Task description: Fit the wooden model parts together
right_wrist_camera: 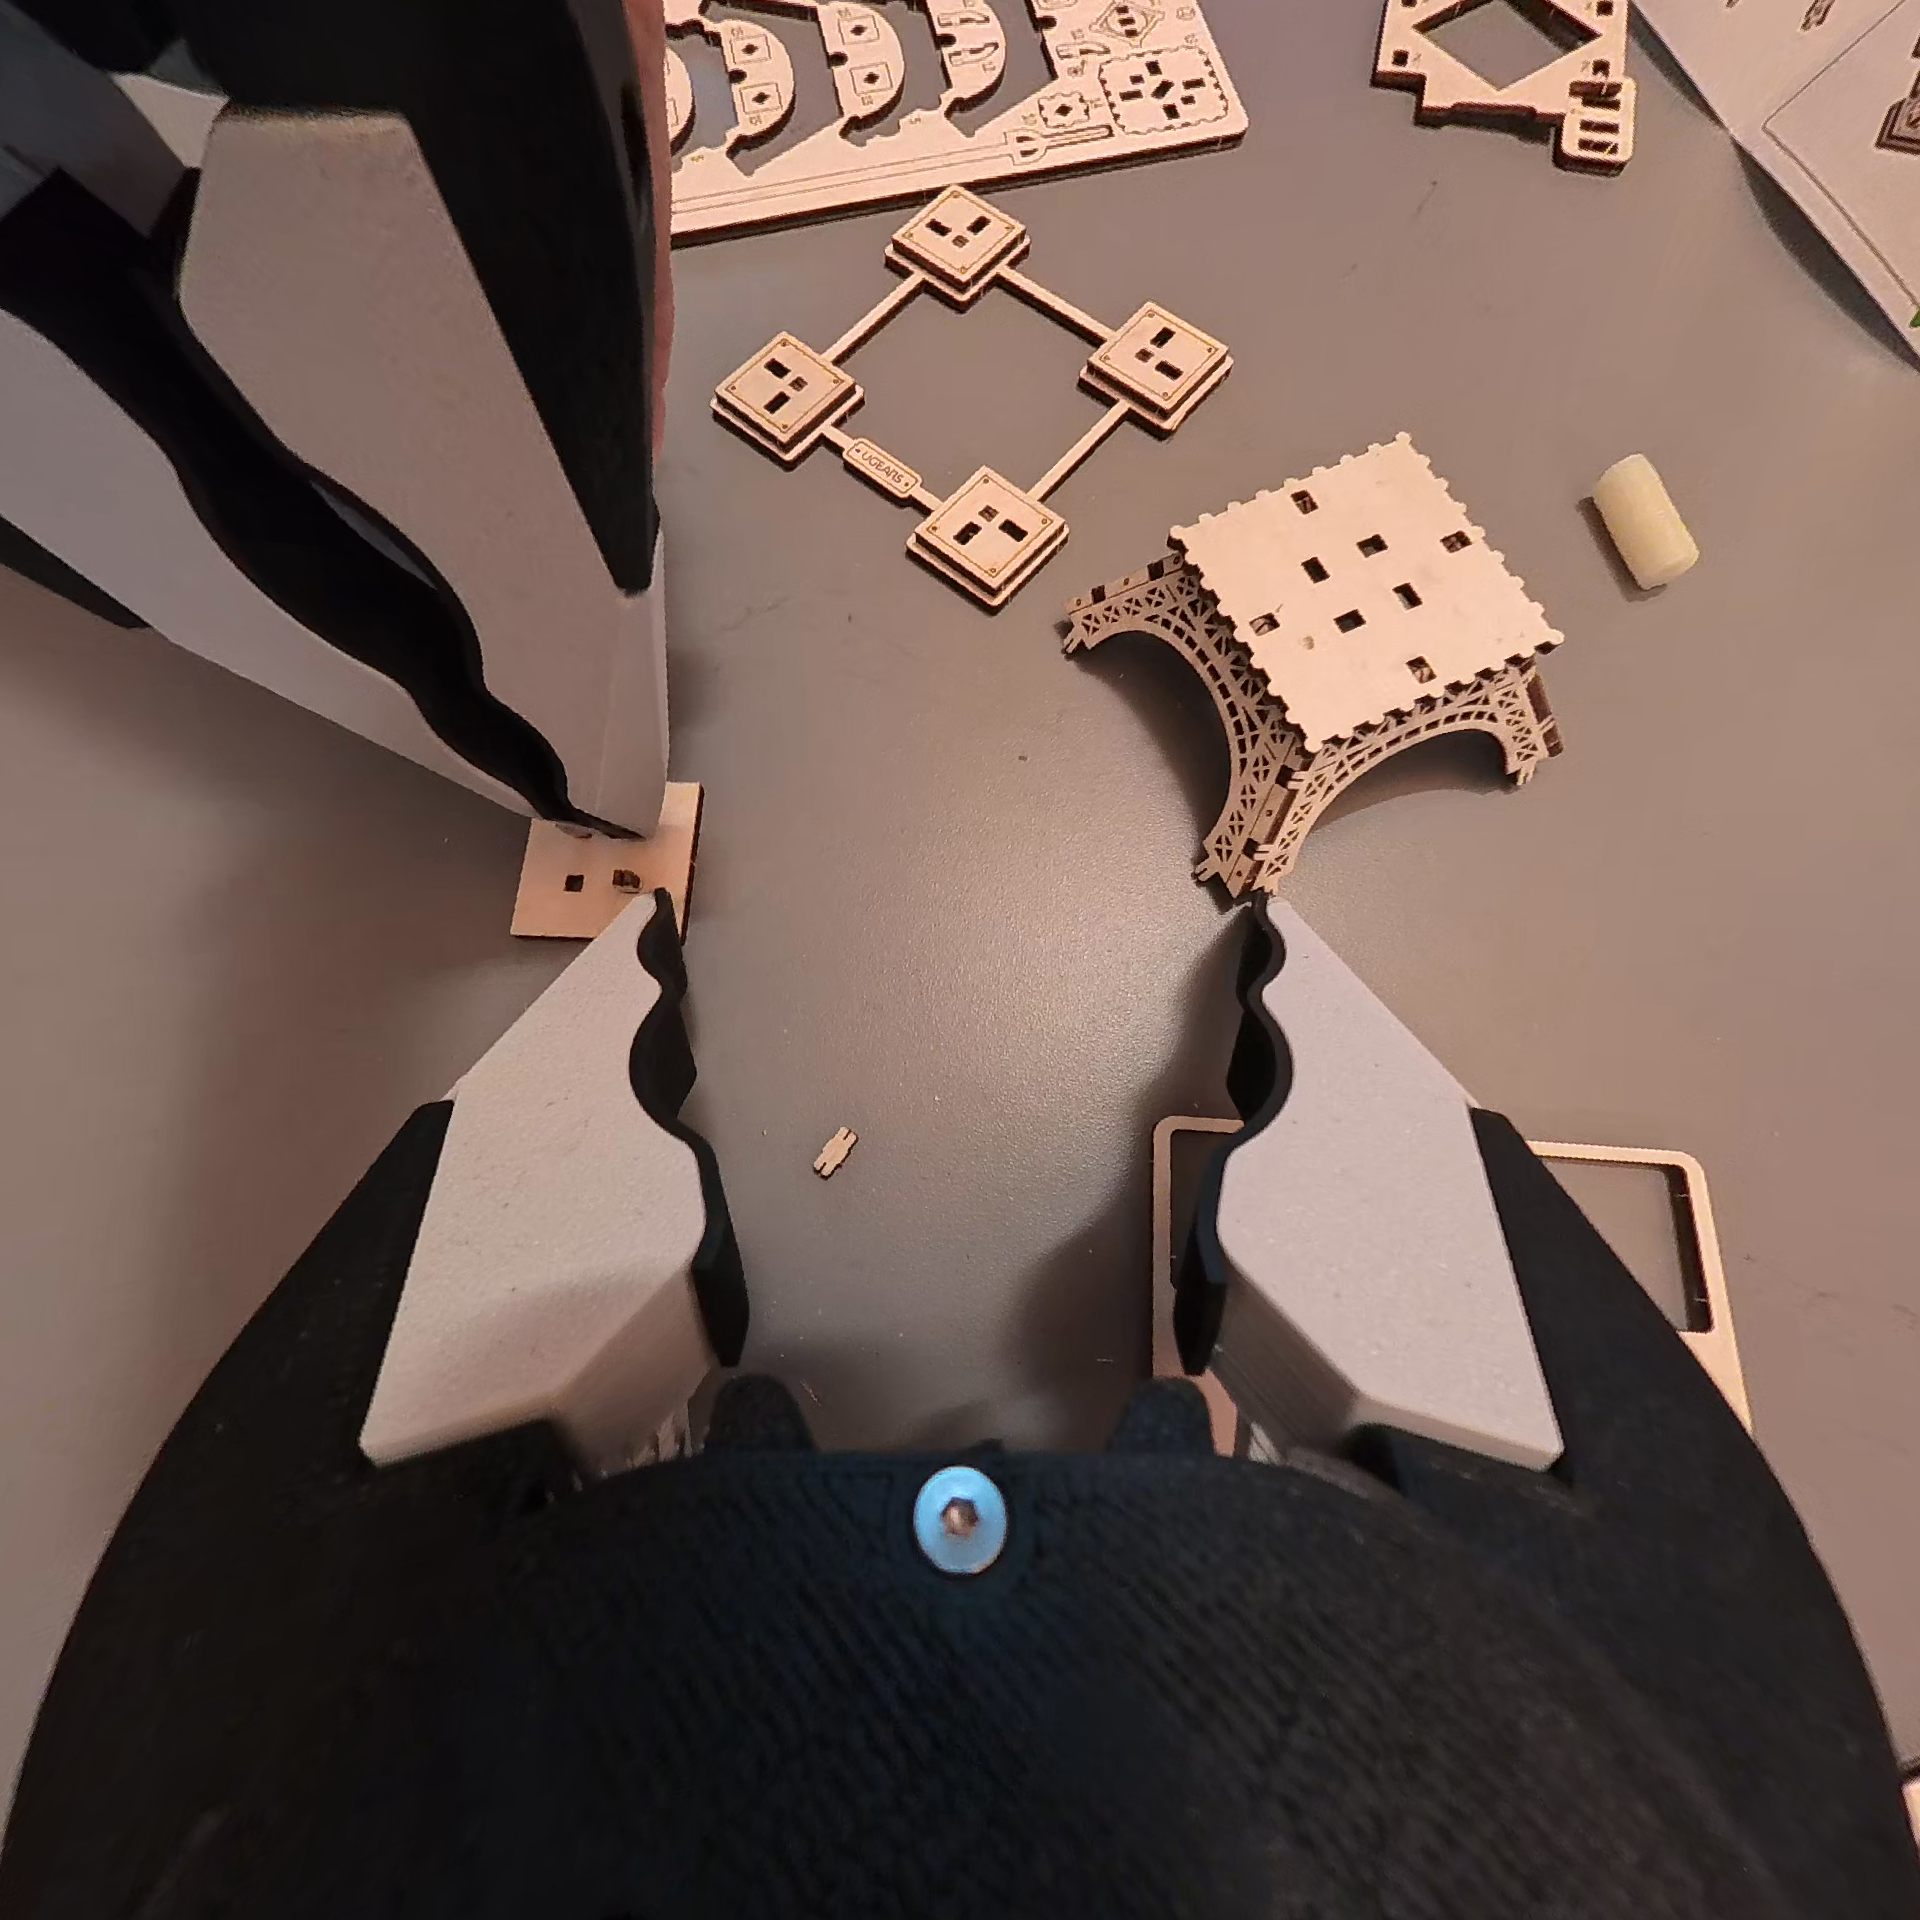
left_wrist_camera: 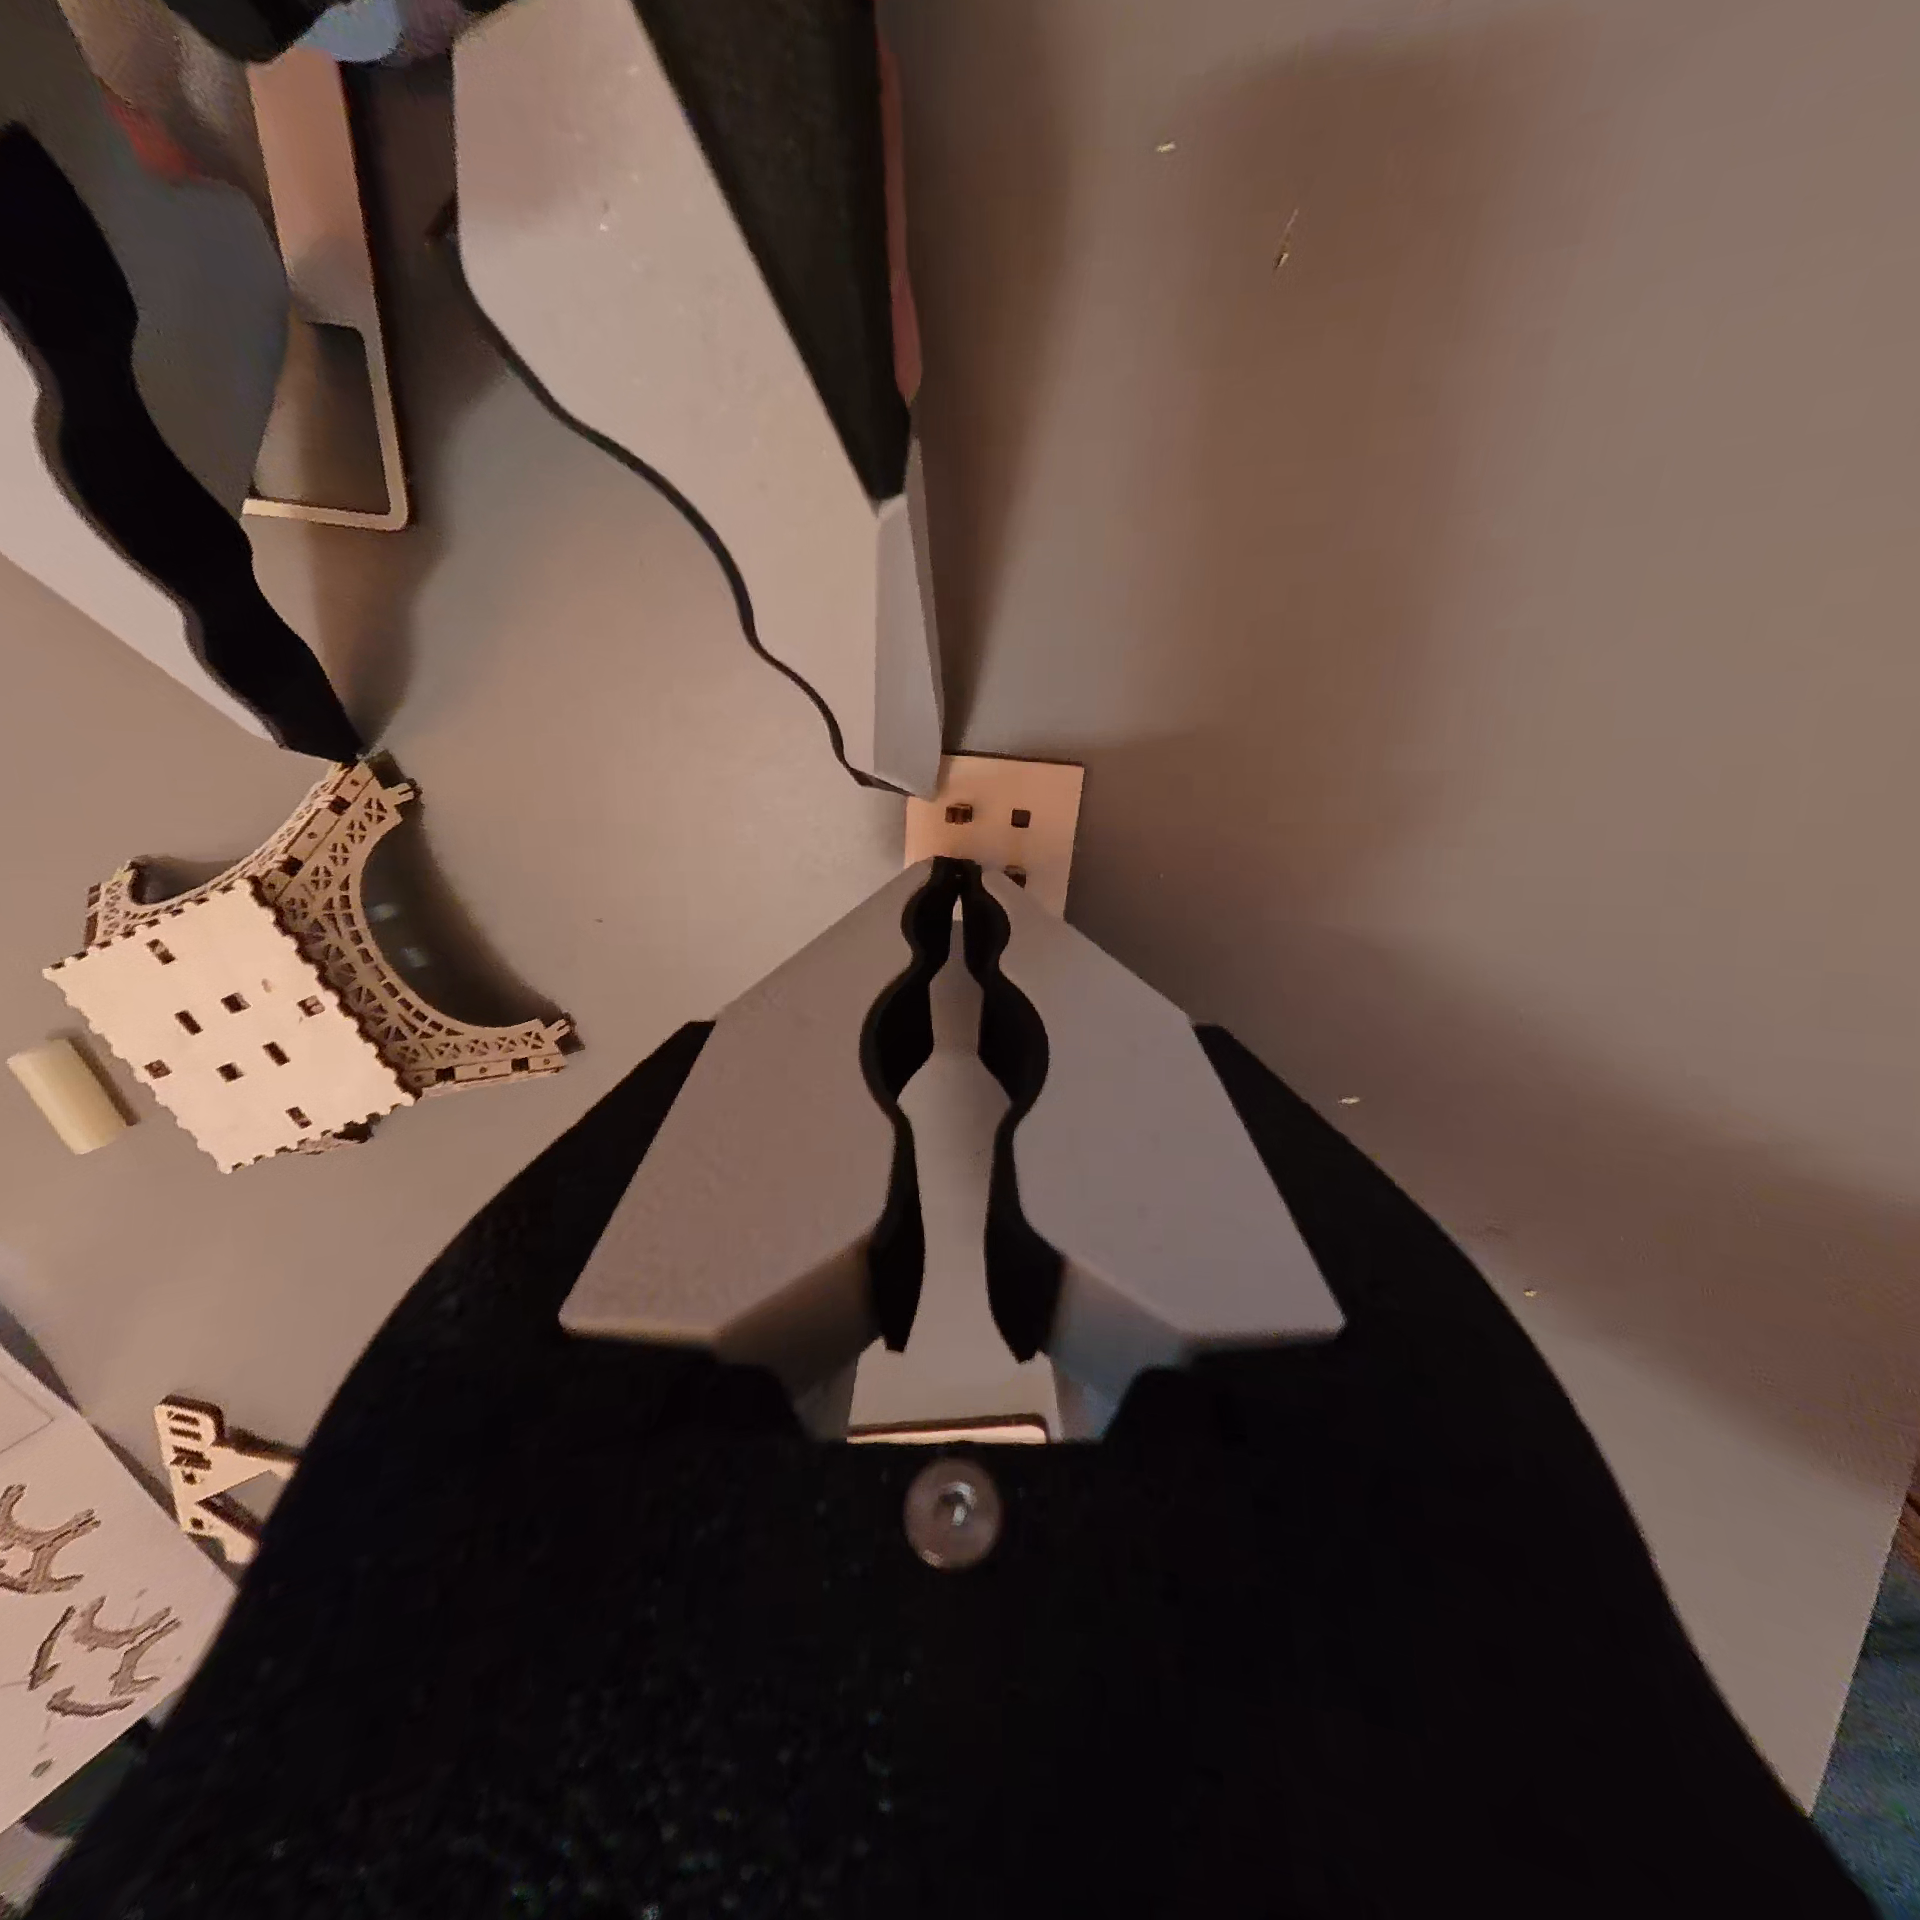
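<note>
Model parts lie spread over the grey table (right_wrist_camera: pixel 935 831). One sub-assembly is already built: the arched base (right_wrist_camera: pixel 1351 665), four lattice legs under a slotted square deck, resting on the table at about 1 o'clock from the right gripper (right_wrist_camera: pixel 961 935). Beyond it, toward 12 o'clock, sits the foot frame (right_wrist_camera: pixel 971 400), four square pads joined by thin bars, not yet fitted to the legs. A cut sheet (right_wrist_camera: pixel 935 114) with parts still in it lies farther off at 12 o'clock, so much of the build seems left to do.

The left gripper (left_wrist_camera: pixel 958 871) has its fingers closed at the tips, which meet over the edge of a small slotted plate (left_wrist_camera: pixel 1023 805) that lies flat on the table; whether they pinch the plate or only press on it I cannot tell. In the right wrist view this plate (right_wrist_camera: pixel 582 883) is at 10 o'clock, touching the left tips. The right gripper's fingers stand wide apart, holding nothing. A tiny connector (right_wrist_camera: pixel 833 1153) lies between them on the table. A pale cylinder (right_wrist_camera: pixel 1647 540) lies at 2 o'clock.
</note>
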Tool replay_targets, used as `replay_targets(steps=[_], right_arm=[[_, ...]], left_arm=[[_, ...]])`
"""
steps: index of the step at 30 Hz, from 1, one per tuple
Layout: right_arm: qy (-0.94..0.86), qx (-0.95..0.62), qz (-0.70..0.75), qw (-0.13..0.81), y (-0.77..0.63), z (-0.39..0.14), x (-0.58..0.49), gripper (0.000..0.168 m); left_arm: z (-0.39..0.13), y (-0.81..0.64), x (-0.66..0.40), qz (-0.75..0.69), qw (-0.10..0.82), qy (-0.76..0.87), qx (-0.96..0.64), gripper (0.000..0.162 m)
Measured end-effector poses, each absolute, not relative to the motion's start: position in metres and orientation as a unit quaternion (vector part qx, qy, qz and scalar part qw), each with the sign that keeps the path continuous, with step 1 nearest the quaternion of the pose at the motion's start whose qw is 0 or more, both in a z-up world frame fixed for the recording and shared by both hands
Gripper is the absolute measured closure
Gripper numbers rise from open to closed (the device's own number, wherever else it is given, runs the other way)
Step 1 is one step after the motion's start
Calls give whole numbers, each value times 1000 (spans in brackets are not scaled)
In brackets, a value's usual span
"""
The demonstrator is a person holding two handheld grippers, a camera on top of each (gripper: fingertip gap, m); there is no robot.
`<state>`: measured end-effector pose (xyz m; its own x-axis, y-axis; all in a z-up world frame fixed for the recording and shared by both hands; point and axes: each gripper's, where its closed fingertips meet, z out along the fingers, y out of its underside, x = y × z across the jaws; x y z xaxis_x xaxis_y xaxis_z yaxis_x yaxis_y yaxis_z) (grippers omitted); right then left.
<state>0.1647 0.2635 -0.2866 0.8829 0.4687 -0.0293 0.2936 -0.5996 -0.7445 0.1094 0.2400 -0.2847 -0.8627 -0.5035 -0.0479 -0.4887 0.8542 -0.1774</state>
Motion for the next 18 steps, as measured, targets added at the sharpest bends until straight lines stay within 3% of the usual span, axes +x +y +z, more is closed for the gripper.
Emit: replay_targets(steps=[18], right_arm=[[-215, -887, 112, 393, 264, -287, 165, 63]], left_arm=[[-285, 240, 110, -145, 61, 949, -272, 162]])
